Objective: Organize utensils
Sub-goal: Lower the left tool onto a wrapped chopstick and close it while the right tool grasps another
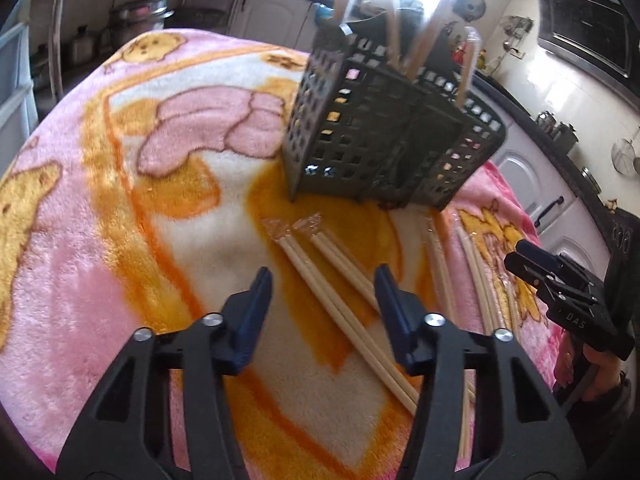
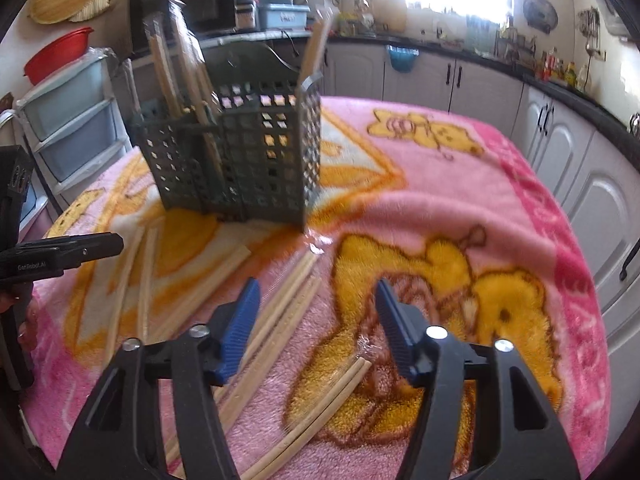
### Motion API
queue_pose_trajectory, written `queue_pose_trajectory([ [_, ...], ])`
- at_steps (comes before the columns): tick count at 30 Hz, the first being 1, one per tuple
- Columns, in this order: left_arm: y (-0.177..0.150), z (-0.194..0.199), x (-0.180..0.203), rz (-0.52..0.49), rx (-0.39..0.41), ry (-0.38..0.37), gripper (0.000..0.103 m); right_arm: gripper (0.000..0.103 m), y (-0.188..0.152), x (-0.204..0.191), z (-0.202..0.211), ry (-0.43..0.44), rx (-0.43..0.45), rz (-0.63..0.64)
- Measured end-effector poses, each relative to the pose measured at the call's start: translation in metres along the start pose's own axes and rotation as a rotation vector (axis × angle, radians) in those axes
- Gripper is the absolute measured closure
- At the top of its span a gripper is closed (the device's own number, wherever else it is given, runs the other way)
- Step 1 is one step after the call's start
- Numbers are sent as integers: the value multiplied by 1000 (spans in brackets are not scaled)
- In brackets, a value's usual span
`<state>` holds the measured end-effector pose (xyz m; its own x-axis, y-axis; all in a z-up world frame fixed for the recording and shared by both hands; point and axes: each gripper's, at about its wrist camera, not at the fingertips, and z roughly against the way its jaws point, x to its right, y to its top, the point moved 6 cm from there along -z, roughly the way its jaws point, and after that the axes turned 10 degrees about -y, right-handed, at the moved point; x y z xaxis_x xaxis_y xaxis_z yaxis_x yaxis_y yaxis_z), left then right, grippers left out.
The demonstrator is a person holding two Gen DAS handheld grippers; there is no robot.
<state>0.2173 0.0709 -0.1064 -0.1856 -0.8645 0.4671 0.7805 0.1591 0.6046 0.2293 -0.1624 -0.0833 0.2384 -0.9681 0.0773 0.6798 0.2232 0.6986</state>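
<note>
Between the left claw's point(image 1: 322, 292) parted, empty blades lay wrapped chopsticks point(image 1: 340, 300); right claw point(image 2: 316, 304) likewise released above another pair point(image 2: 280, 312). Basket point(image 1: 384, 136) ahead. Risk: slippery wrap, soft blanket point(image 1: 120, 200), partial grab.

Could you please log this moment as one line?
left hand-held gripper: open above chopsticks | right hand-held gripper: open | basket: upright

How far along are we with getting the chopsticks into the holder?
Partly done: several chopstick pairs already stand in the dark perforated holder. Nothing is in hand. The left tongs are open over a wrapped chopstick pair on the blanket, pads not touching it; the right tongs are open over another pair. Left to do: several more pairs lie loose in front of the holder.
</note>
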Motion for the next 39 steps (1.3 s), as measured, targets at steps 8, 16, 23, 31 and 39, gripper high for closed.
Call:
queue_pose_trajectory([
  [8,9,-10,-21,96,-2,-29,68,71,7,5,-39,60,-100,-51],
  [16,19,-14,-35,152,2,-57,71,88,12,5,-53,88,-129,-79],
  [23,26,-21,-41,162,6,-48,91,95,11,10,-55,91,-127,-84],
  [31,35,-16,-44,139,17,-57,100,97,14,18,-43,70,-96,-95],
  [39,49,22,-20,48,100,-61,100,98,27,18,-18,77,-36,-86],
])
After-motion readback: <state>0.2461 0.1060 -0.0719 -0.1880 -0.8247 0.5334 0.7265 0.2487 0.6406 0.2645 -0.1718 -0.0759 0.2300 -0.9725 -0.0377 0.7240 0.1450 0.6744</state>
